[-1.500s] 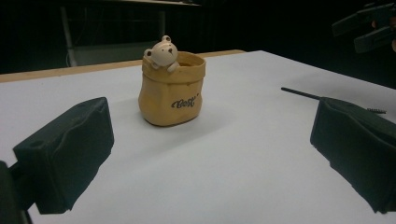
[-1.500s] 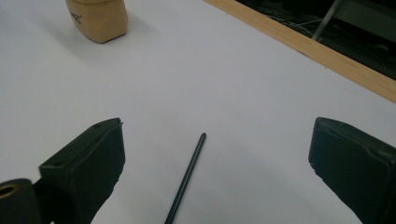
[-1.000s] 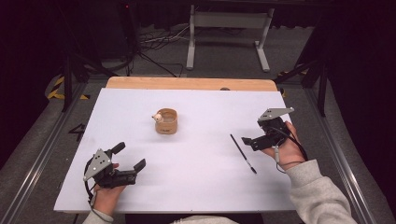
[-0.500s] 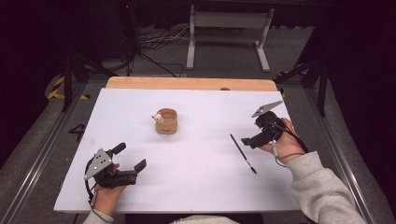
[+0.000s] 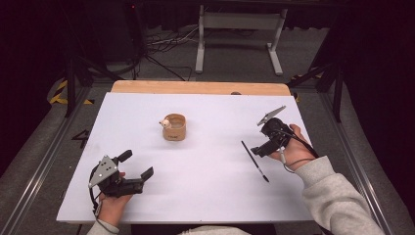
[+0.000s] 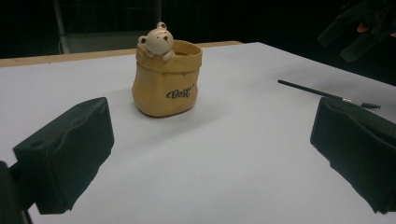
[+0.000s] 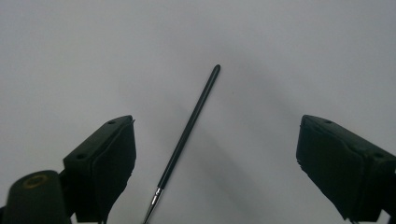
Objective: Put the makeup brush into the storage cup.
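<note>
The right gripper [image 5: 261,148] hangs over the thin black brush [image 5: 254,161], jaws spread wide with nothing pressed between them; they have just been closing a little, and the right gripper view shows the brush handle [image 7: 187,135] lying on the white sheet between the 2 pads, touching neither. The step in hand looks like the pickup of this brush. To do it well, I judge the jaws should come straight down astride the handle, near its middle instead of the metal ferrule, and close only once both pads reach the sheet, since so slim a rod can roll or slip out sideways.

The brush is a long, dark, straight stick with a rounded end, a short silver ferrule and a small dark bristle tip [image 6: 369,104]. It lies flat, well to the right of the yellow bear pot [image 5: 174,127].

The left gripper [image 5: 134,171], open and empty, rests on the sheet near the person's edge, facing the pot [image 6: 166,79] from well apart.
</note>
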